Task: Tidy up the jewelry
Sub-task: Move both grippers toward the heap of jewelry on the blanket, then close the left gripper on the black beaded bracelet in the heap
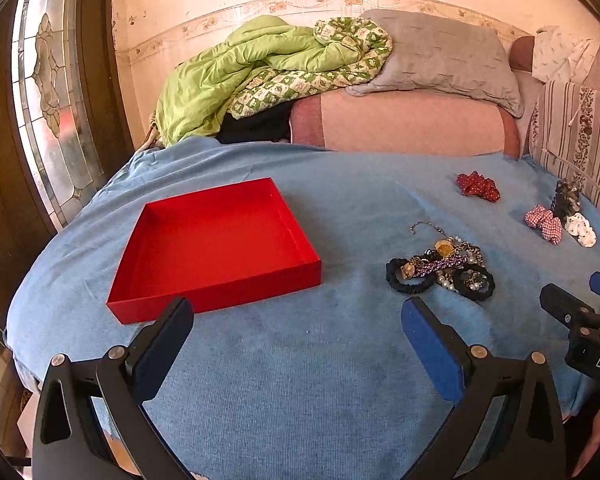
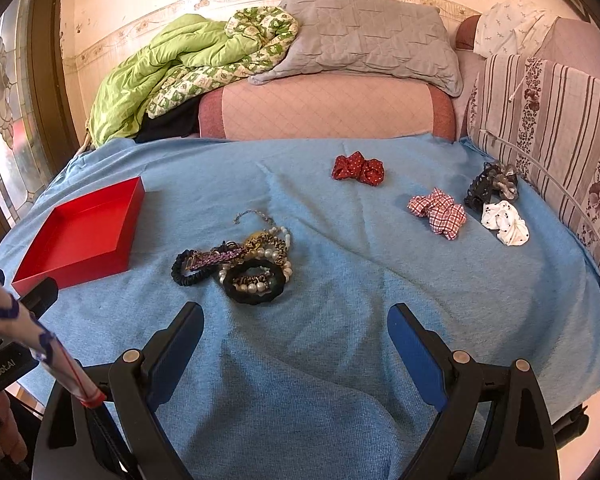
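An empty red box sits on the blue blanket, left in the right wrist view. A pile of jewelry and hair ties lies to its right, with pearls, a chain and black bands. A red scrunchie, a checked scrunchie, a white dotted scrunchie and a black hair claw lie farther right. My left gripper is open and empty, near the box's front edge. My right gripper is open and empty, just short of the pile.
A green quilt, a grey pillow and a pink cushion lie at the back. A striped cushion borders the right side. A stained-glass door stands at the left.
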A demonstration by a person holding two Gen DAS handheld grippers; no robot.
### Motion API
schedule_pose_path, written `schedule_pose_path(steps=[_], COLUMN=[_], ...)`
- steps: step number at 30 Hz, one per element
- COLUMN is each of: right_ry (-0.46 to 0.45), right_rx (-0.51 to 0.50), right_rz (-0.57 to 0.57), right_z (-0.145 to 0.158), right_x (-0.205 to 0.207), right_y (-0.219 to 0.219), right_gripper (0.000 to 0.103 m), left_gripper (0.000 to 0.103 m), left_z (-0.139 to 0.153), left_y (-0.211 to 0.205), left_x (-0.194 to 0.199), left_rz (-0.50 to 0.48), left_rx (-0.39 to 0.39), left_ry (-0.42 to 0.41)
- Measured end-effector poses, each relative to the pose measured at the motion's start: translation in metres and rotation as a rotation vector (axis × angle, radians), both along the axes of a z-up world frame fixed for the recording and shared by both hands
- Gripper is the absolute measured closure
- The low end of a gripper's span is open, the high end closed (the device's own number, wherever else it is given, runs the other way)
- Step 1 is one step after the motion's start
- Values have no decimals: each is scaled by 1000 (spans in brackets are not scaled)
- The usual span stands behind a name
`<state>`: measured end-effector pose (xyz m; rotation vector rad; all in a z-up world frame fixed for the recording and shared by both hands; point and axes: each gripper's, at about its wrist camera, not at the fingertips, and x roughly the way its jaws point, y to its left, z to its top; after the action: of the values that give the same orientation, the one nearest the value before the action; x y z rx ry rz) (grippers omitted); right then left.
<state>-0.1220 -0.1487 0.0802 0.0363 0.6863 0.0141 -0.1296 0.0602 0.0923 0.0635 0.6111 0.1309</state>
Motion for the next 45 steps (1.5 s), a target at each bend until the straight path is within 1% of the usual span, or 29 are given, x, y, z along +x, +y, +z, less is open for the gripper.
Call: schedule_pose_path(steps=[12, 15, 20, 23, 26, 27, 28, 29, 31, 32, 33, 35, 36, 37, 38, 39, 40, 41, 45], right_ry=[1, 3, 20, 29, 39, 45, 51, 60, 74, 79, 89, 108, 121, 133, 153, 173, 185, 204, 236], right_rx=[-4, 11, 71, 92, 103, 108, 112, 113, 113, 119, 127, 141, 153, 163, 188, 217, 234, 254, 295], right_rz=[7, 13, 36, 43, 61, 67, 73, 78, 85, 89, 92, 94, 96, 98, 102, 101, 100, 98, 84], right_z=[-1, -1, -4, -5, -5, -6, -7, -8, -9, -9, -10, -13, -15, -17, -19, -22, -24, -26, -29], right_x=[1, 1, 6, 11, 20, 23, 25, 29, 35, 38, 42, 49, 53, 58, 63, 69, 74, 80, 99], right_y=[1, 0, -8, -12, -13, -13, -13, -13, -14, -15, -16, -18, -19, -21, -23, -26, -27, -30, -36], right_gripper=[8, 8, 8, 9, 15, 20, 24, 27, 33, 35, 39, 42, 46, 51, 52, 53, 56, 57, 56], left_gripper=[0, 0, 0, 0, 0, 0, 1, 2, 9, 10, 12, 19, 21, 26, 32, 34, 35, 37, 42], left_z=[-2, -2, -1, -3, -8, -10, -13, -15, -20, -22, -23, -26, -28, -30, -32, -34, -36, -37, -42], left_y=[1, 4, 19, 24, 17, 12, 8, 3, -7, -10, -14, -19, -21, -24, -25, -26, -28, -30, -39], left_x=[2, 5, 22, 39, 58, 63, 69, 73, 82, 84, 88, 94, 96, 99, 102, 105, 109, 113, 133], left_rz=[-2, -7, -55, -91, -142, -167, -189, -206, -244, -252, -266, -285, -294, -307, -312, -319, -328, -335, -359], left_rx=[-1, -14, -80, -117, -109, -107, -106, -106, -111, -115, -122, -130, -130, -134, -138, -147, -154, -158, -138], left_ry=[8, 15, 51, 88, 130, 144, 158, 169, 195, 203, 212, 222, 229, 241, 249, 264, 276, 282, 315])
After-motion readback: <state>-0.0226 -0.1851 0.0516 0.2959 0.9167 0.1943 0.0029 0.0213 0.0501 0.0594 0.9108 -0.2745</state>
